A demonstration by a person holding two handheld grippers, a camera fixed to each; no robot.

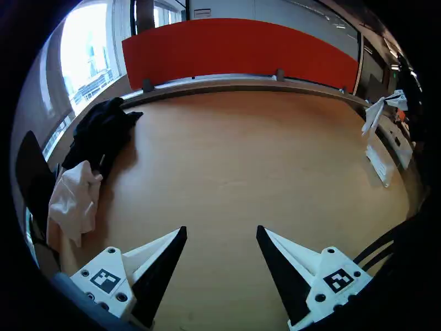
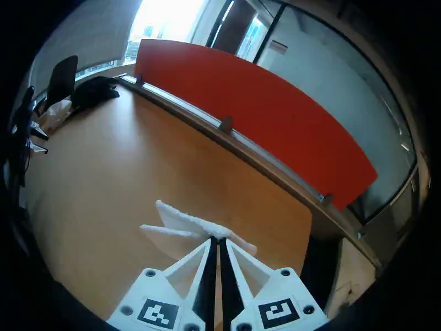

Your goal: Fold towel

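left gripper jaws apart above table | right gripper jaws clamped on towel

Left gripper view: table across centre; partition behind its far edge at 12 o'clock; garment on it at 10 o'clock; cloth just before that, at table's edge, at 8 o'clock. Right gripper view: towel over table at 6 o'clock, near end between fingers of right gripper; chair beyond table's end at 10 o'clock.
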